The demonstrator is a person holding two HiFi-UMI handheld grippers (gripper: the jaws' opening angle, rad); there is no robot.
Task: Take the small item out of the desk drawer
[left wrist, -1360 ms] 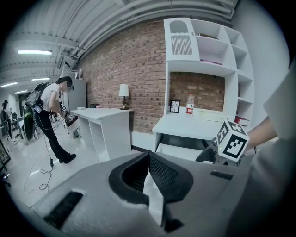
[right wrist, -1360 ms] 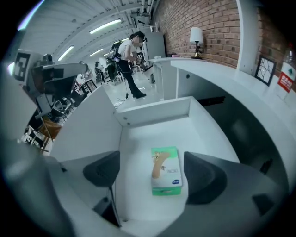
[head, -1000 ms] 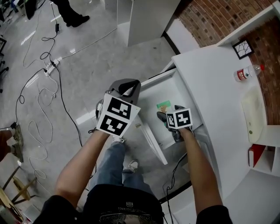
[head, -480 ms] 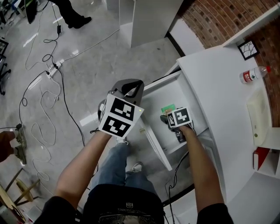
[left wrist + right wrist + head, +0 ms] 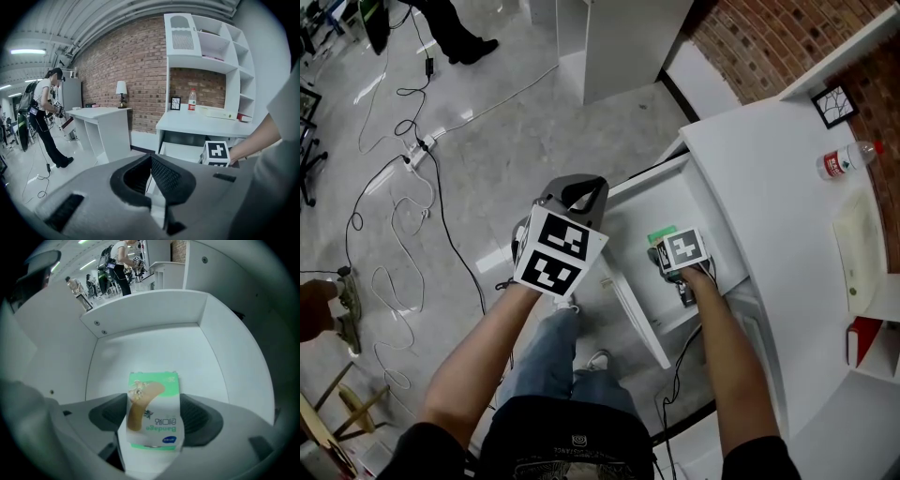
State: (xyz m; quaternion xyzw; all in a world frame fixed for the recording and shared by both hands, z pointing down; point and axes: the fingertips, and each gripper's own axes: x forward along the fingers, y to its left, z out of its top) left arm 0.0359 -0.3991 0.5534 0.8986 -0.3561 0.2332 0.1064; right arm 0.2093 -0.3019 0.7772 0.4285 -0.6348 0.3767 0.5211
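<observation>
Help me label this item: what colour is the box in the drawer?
The box is green and white, with a tan bandage pictured; clearest in right gripper view.

Head view: I look from the person's head, steeply down over both forearms, onto the open drawer (image 5: 636, 217) and the white desk (image 5: 769, 187), at middle distance.
Left gripper view: my camera rides the left gripper (image 5: 150, 157) and faces about level across the room at the brick wall (image 5: 140, 70), well back from the desk.
Right gripper view: my camera rides the right gripper (image 5: 152, 415) and points straight down into the drawer, very near its floor.
Head and left share: the desk top, the bottle (image 5: 847, 159) and the right gripper's marker cube (image 5: 216, 153).
Head and right share: the drawer floor and the bandage box (image 5: 154, 385).
</observation>
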